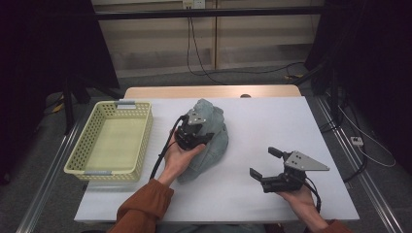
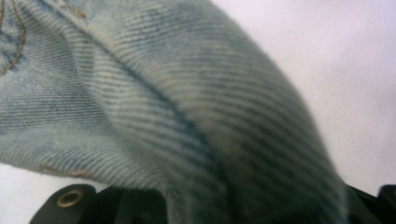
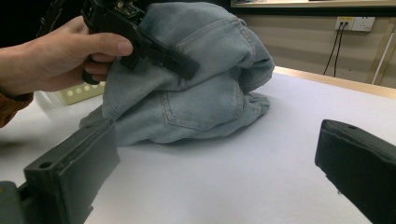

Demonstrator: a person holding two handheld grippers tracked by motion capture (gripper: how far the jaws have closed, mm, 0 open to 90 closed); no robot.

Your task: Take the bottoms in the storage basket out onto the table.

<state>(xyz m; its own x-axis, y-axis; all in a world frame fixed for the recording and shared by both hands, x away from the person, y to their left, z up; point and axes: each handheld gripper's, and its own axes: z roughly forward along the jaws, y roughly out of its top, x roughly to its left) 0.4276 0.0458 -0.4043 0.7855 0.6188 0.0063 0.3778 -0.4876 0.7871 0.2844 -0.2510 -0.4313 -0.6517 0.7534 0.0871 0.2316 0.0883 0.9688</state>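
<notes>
Denim fills the left gripper view from edge to edge: a thick seamed fold of the jeans (image 2: 196, 116) runs down between the black jaws at the bottom of that frame, so the left gripper (image 1: 194, 137) is clamped on the cloth. In the high view it sits at centre frame, on the near left flank of the crumpled heap, with the person's left hand (image 1: 179, 158) wrapped round it from below. In the right gripper view it shows at upper left, biting the top of the pile beside a back pocket.

Lower right in the high view, the right gripper (image 1: 265, 164) hovers over bare white table (image 1: 272, 121), well apart from the jeans, jaws spread wide and holding nothing; its own view shows the two black jaws at the bottom corners with open table between them and the denim beyond.

At the left of the high view stands a pale yellow perforated basket (image 1: 87, 145), with nothing in it, just beside the jeans but not touching.

As for progress, I judge the work barely begun: one hold is taken, the garment lies bunched on the table, and whether folding or basketing is meant, lifting and placing remain.

Count: one pair of jeans, one basket, two grippers.
</notes>
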